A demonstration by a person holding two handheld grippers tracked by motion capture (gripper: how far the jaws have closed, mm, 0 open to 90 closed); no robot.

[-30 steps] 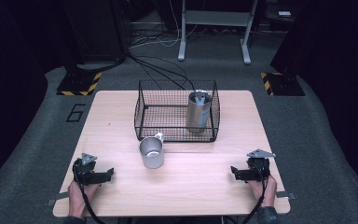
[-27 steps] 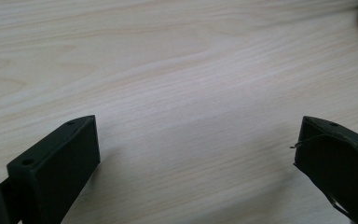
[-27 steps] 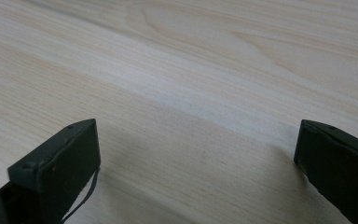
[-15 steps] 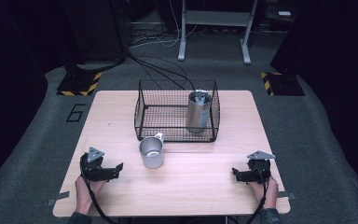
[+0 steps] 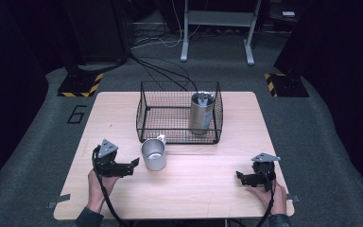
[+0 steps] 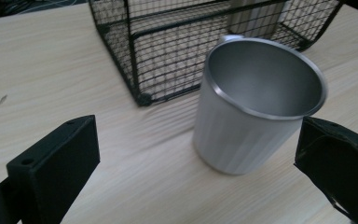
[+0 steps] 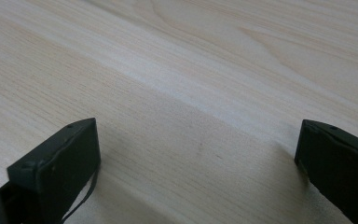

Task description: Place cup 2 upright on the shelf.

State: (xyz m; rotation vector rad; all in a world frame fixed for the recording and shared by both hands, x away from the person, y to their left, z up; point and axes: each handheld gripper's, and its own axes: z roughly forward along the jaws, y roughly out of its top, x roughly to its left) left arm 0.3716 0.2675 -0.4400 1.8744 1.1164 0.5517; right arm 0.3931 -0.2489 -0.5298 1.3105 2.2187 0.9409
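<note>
Steel cup (image 5: 153,154) | just beside left hand-held gripper (image 5: 133,163) | seemingly untouched

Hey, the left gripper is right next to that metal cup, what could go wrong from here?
The cup sits off-centre between the open left gripper, close to one side, so closing may nudge or tip it.

The wire basket stands just behind it; a push forward could knock the cup against the mesh.

Its smooth, tapered wall might slip in the jaws.

Left claw (image 5: 133,165): jaws wide apart, metal cup (image 5: 153,154) standing just ahead between them. Wire basket (image 5: 179,113) blocks the way just beyond the cup. Right claw (image 5: 240,177): jaws wide apart, bare counter (image 5: 203,184) ahead.
</note>
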